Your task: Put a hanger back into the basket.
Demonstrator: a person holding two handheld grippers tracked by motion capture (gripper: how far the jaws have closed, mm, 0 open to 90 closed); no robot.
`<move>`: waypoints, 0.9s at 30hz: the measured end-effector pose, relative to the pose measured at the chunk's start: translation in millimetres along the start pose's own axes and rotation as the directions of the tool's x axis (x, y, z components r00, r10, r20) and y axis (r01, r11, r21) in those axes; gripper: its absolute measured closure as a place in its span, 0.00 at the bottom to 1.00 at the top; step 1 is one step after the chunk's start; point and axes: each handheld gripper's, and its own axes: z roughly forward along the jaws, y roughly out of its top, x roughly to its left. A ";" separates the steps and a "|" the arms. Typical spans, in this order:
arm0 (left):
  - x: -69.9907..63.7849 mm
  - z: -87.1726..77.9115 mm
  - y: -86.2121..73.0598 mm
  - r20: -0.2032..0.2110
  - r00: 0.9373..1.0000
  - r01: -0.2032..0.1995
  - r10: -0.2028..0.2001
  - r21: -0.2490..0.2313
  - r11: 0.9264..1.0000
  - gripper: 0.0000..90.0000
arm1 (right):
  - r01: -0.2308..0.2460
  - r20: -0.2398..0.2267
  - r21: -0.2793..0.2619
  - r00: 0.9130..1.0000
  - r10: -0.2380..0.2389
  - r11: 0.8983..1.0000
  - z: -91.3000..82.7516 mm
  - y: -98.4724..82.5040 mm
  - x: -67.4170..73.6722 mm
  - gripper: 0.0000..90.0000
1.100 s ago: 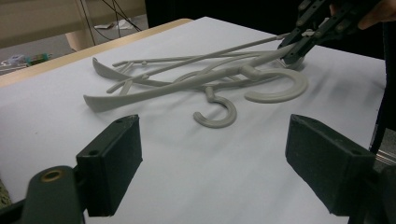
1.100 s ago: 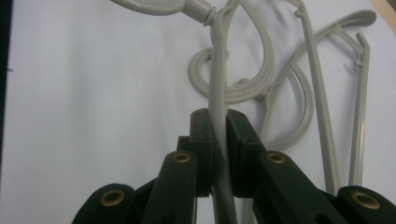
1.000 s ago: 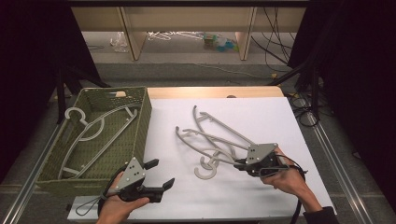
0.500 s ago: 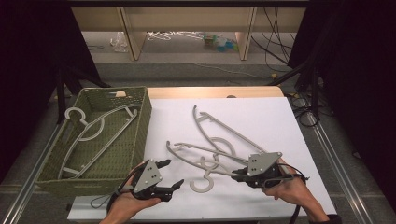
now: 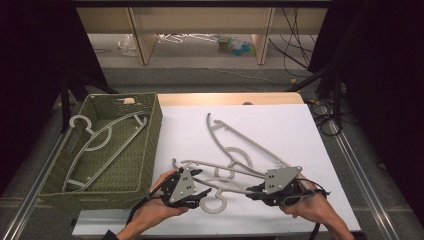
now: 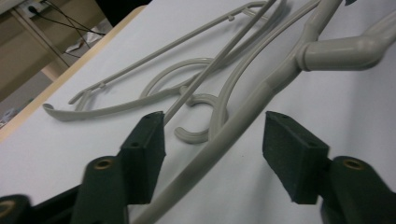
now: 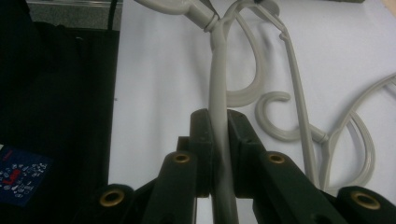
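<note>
A grey plastic hanger (image 5: 227,187) lies on the white tabletop (image 5: 280,125) near its front edge, its hook (image 5: 212,204) pointing toward me. My right gripper (image 5: 252,192) is shut on one arm of this hanger (image 7: 218,93), the pads pressing it from both sides. My left gripper (image 5: 201,183) straddles the hanger's other arm (image 6: 224,135). Its jaws have just been closing, and a gap still shows on each side of the arm, so it stands open. Two more grey hangers (image 5: 250,142) lie tangled just behind.
A green woven basket (image 5: 150,135) stands at the left of the table with one grey hanger (image 5: 100,145) lying in it. The table's wooden far edge (image 5: 225,98) runs behind. Dark stands and cables flank both sides.
My left gripper has moved right up to the hanger and narrowed its jaws around the arm. The right gripper has drawn the hanger pile toward the front edge.
</note>
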 end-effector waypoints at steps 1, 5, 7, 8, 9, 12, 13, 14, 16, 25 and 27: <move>-0.3 2.5 0.0 0.013 1.000 -0.012 0.012 0.008 1.000 0.47 | 0.004 -0.002 -0.008 1.000 -0.004 1.000 0.0 0.6 0.6 0.92; -0.2 5.8 0.6 0.038 0.998 -0.049 0.048 0.032 0.998 0.52 | -0.006 -0.024 -0.017 1.000 0.005 1.000 -0.6 1.6 2.1 0.91; -1.6 7.6 1.4 0.053 0.997 -0.050 0.049 0.018 0.999 0.58 | -0.010 -0.028 -0.021 1.000 0.009 1.000 -0.6 1.4 2.2 0.91; -0.9 7.6 2.4 0.064 0.996 -0.068 0.066 0.024 0.997 0.60 | -0.011 -0.035 -0.021 0.999 0.010 1.000 -0.5 1.1 2.2 0.91; -0.7 8.3 3.1 0.081 0.994 -0.074 0.071 0.028 0.997 0.64 | -0.014 -0.033 -0.019 0.999 0.013 1.000 -0.1 0.8 2.5 0.91; -0.2 8.1 4.8 0.110 0.988 -0.110 0.105 0.039 0.993 0.70 | -0.008 -0.034 -0.016 0.999 0.008 1.000 0.4 0.4 2.2 0.91; 0.1 6.5 6.9 0.120 0.984 -0.134 0.128 0.041 0.990 0.72 | 0.005 -0.031 -0.023 1.000 -0.005 1.000 0.2 -0.4 1.5 0.91; 0.1 6.5 6.9 0.120 0.984 -0.134 0.128 0.041 0.990 0.73 | 0.005 -0.031 -0.023 1.000 -0.005 1.000 0.2 -0.4 1.5 0.91; -1.1 3.5 10.7 0.130 0.977 -0.178 0.171 0.041 0.983 0.74 | -0.011 -0.049 -0.040 0.999 0.009 0.999 -1.8 -0.7 1.9 0.91; -3.4 -11.7 23.9 0.186 0.951 -0.259 0.248 0.038 0.965 0.83 | 0.007 -0.016 -0.090 1.000 -0.008 0.996 -9.0 0.1 1.0 0.85; -4.9 -14.9 27.4 0.212 0.951 -0.242 0.226 0.050 0.969 0.85 | 0.003 0.005 -0.078 1.000 -0.003 0.997 -8.1 0.3 0.7 0.83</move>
